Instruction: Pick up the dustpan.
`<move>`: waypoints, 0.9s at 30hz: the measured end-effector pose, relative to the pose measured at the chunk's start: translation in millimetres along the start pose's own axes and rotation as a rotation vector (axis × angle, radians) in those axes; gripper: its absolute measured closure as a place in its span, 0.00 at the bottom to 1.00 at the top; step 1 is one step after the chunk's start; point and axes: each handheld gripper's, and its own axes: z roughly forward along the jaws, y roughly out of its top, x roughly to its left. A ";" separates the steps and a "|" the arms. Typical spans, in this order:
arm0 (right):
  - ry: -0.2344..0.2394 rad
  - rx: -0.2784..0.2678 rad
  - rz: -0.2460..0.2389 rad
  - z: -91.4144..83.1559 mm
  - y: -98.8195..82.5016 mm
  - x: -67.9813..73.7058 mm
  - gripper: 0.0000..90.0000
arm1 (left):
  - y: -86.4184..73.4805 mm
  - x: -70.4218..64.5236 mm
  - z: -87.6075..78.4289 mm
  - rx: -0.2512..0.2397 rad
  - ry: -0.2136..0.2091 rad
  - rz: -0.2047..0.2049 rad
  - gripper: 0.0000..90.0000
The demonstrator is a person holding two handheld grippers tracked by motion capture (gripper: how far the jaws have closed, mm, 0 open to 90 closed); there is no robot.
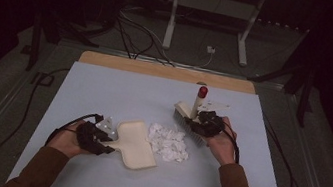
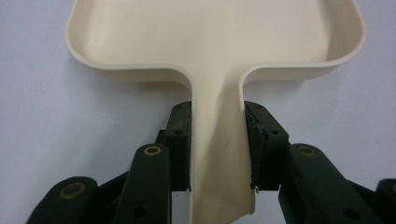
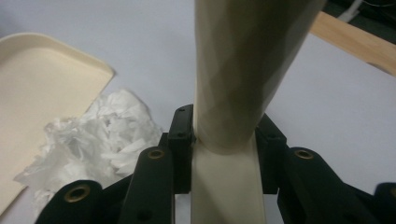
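Note:
A cream dustpan (image 1: 135,142) lies flat on the pale blue table (image 1: 104,89); my left gripper (image 1: 105,143) is shut on its handle (image 2: 218,154), with both pads pressed against the handle's sides. A heap of torn white paper (image 1: 168,143) sits just right of the pan's mouth. My right gripper (image 1: 196,122) is shut on the cream handle (image 3: 231,116) of a hand brush (image 1: 187,117), whose red-tipped handle end (image 1: 202,92) points up and away. The brush's bristles rest on the table just right of the paper. In the right gripper view the paper heap (image 3: 100,135) and dustpan (image 3: 42,93) lie to the left.
A wooden strip (image 1: 168,71) runs along the table's far edge. Cables (image 1: 133,32) and a white stand (image 1: 211,19) are on the dark floor beyond. Bare table surface stretches across the far half and at the near edge.

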 end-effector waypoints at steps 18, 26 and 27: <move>0.066 0.020 -0.076 7.8 -0.9 11.8 0.75 | 5.5 1.9 2.5 0.001 -0.005 0.022 0.74; 0.082 0.014 -0.097 7.2 -0.9 15.2 0.75 | 6.9 1.7 5.0 -0.009 -0.002 0.023 0.74; 0.084 0.014 -0.098 7.2 -1.0 15.4 0.75 | 7.0 1.6 5.2 -0.010 -0.001 0.022 0.74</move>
